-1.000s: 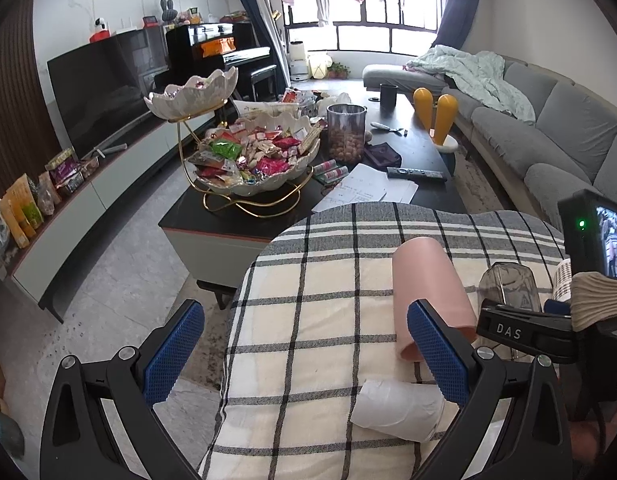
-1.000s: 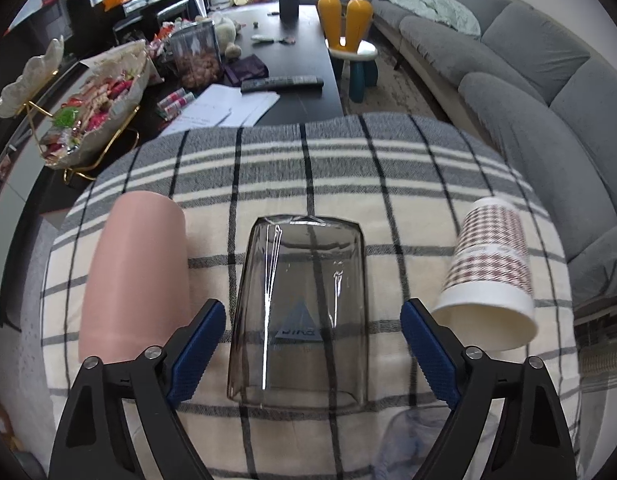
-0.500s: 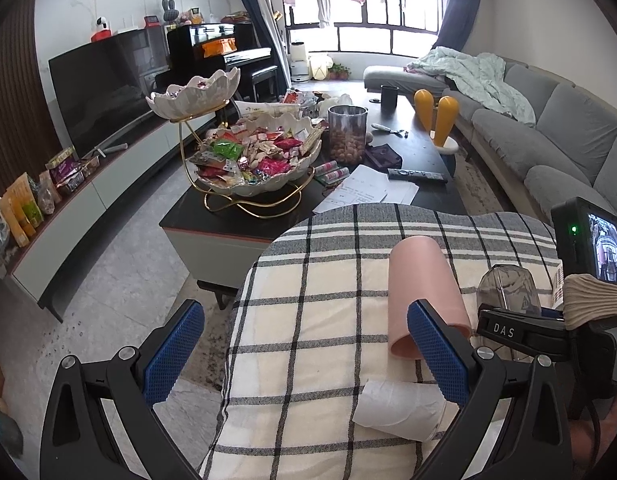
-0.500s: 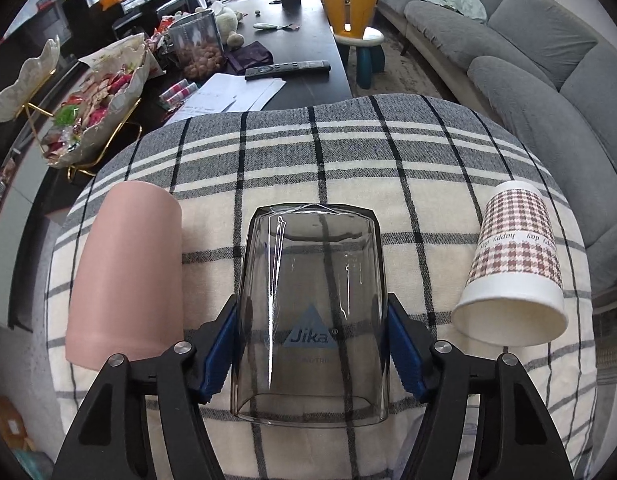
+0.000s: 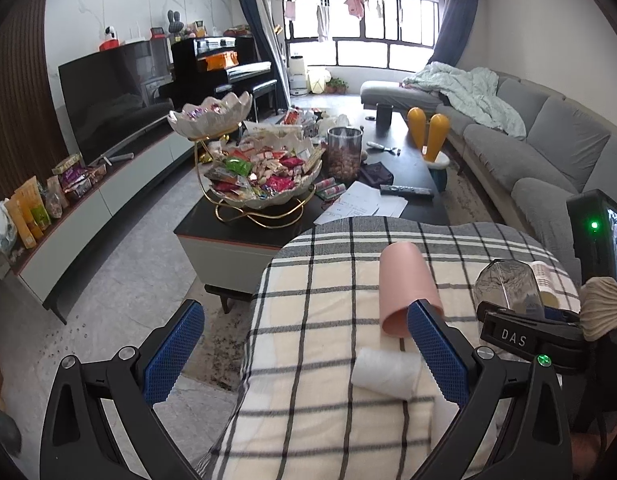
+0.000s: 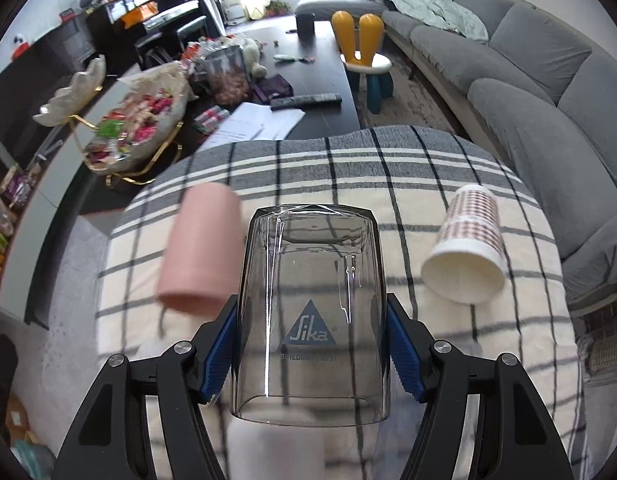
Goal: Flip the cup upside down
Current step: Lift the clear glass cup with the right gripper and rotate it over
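My right gripper is shut on a clear smoky plastic cup with a Sika logo, its mouth toward the camera and its base pointing away, lifted above the checked cloth. The cup also shows in the left wrist view, held by the right gripper. A pink cup lies on its side to its left and shows in the left wrist view. A patterned paper cup lies on its side to the right. My left gripper is open and empty, over the cloth's left part.
A frosted white cup lies on the cloth near the left gripper's right finger. Beyond the cloth stands a dark coffee table with a candy stand, jar, papers and remote. A grey sofa runs along the right.
My right gripper closed on the clear cup and lifted it off the cloth. The left gripper stayed open and barely moved.
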`<state>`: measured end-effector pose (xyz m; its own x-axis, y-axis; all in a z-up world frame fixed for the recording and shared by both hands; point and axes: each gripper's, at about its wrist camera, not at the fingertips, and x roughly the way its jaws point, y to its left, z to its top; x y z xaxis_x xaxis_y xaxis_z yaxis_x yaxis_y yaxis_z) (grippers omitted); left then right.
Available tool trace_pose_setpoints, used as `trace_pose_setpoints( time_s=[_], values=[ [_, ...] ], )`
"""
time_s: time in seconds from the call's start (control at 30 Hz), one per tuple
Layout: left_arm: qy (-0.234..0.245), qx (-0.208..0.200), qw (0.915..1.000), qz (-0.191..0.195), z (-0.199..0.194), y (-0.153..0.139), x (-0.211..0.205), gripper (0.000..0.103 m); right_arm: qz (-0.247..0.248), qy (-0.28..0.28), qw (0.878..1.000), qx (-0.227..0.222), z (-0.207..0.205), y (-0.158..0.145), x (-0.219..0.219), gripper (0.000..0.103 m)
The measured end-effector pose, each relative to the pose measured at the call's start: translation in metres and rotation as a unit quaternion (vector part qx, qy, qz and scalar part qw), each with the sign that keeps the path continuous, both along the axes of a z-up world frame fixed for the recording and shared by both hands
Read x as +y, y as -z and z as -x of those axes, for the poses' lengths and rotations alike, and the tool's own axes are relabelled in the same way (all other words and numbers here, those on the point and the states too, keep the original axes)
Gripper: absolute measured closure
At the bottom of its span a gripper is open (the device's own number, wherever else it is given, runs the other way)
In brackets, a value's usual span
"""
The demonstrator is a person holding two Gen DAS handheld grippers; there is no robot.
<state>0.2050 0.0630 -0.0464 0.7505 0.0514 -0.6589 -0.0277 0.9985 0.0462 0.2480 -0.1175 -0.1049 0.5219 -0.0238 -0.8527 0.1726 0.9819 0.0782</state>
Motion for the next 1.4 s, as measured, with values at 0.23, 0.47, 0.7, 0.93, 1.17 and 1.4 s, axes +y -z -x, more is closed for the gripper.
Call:
trace_pose_setpoints(
  time_s=[0.23,0.47,0.7,0.93,1.17,1.4],
  values=[
    [0.007,-0.007,0.9999,-0.006,0.064,-0.019,0.011,0.000,-0.010,-0.011,1.000,-0.013,0.076,-0.024,0.018,0.036],
    [0.004,0.004,0.9999,-0.013,0.120,-0.010,0.024,0.000,-0.012,-0.016,1.000,0.011,0.142,-0.004,0.032,0.036],
    [0.014,0.034,0.9992,-0.015,0.156,0.023,0.028,0.000,-0.005,-0.026,0.999,0.046,0.181,0.038,0.050,0.036],
    [0.008,0.058,0.9983,0.003,0.171,0.044,0.042,0.000,0.012,-0.039,0.998,0.050,0.196,0.054,0.068,0.036],
    [-0.001,0.069,0.9976,0.005,0.169,0.052,0.048,0.000,0.004,-0.036,0.997,0.067,0.194,0.069,0.069,0.036],
    [-0.002,0.079,0.9968,0.001,0.166,0.056,0.047,0.000,0.002,-0.047,0.995,0.086,0.192,0.080,0.071,0.035]
  ],
)
